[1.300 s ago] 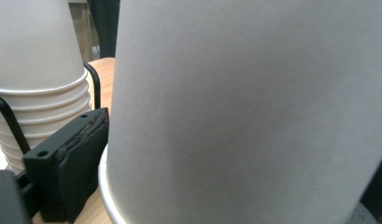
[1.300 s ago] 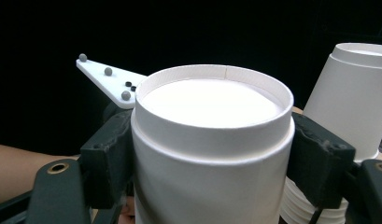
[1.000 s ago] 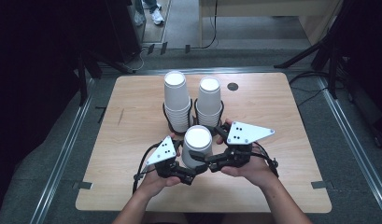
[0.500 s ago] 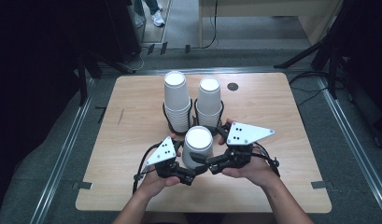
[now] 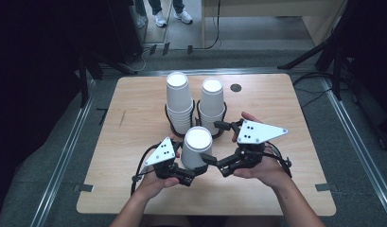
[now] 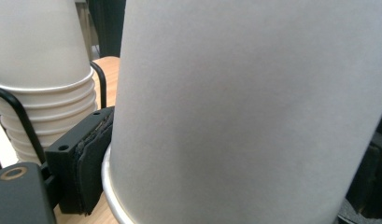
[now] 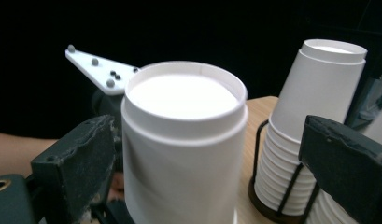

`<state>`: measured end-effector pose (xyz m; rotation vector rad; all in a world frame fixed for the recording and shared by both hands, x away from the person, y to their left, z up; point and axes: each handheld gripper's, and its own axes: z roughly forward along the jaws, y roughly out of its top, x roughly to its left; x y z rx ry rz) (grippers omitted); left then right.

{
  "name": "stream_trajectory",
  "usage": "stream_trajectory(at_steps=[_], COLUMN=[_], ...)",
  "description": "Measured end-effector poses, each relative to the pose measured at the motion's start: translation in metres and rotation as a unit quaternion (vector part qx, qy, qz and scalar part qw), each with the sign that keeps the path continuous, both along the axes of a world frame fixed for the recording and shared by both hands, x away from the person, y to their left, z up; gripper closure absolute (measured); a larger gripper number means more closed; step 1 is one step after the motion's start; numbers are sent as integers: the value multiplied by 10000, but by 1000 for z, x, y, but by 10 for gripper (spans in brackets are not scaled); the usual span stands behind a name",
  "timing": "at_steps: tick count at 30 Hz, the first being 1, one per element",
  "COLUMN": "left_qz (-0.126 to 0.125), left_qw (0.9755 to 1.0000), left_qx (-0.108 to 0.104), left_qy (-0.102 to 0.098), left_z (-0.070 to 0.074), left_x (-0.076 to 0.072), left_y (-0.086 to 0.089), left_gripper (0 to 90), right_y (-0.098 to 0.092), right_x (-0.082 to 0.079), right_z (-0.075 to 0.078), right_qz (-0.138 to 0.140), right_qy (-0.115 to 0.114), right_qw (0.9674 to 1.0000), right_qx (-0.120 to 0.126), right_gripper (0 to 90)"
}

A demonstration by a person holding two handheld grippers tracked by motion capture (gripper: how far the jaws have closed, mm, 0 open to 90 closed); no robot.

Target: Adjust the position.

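Note:
A single white paper cup (image 5: 197,146) stands upside down near the table's front, in front of two cup stacks. My left gripper (image 5: 189,171) is shut on its lower wall; its left pad (image 6: 91,173) presses the cup (image 6: 244,107) just above the rim. My right gripper (image 5: 214,143) comes in from the right with the same cup (image 7: 184,140) between its jaws. Those jaws have just been opening, and a gap shows between the cup and the right pad (image 7: 347,168), so the right gripper (image 7: 212,154) is open.
Two stacks of upside-down white cups (image 5: 178,101) (image 5: 212,105) sit in black wire holders at the table's middle, close behind the grippers. A small dark disc (image 5: 235,87) lies at the back right. Bare wood (image 5: 129,127) lies on both sides. A person's feet (image 5: 159,19) stand beyond the table.
The right gripper's jaws have spread slightly off the single cup. Both hands, the cup and the stacks sit where they were.

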<state>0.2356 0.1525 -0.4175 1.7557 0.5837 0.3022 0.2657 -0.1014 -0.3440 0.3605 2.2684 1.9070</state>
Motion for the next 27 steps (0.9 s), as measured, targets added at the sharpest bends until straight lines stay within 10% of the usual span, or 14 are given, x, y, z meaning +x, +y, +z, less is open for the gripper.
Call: stream_trajectory(at_steps=[27], left_qz=[-139], left_qw=[9958], left_qx=[898], left_qy=[80], left_z=[9], left_x=[10], left_y=[29], left_gripper=[73], right_y=[-50], right_x=[-2], right_z=[-31], right_qz=[-458], right_qy=[115], right_qw=[9986], right_qx=[-242], right_gripper=[68])
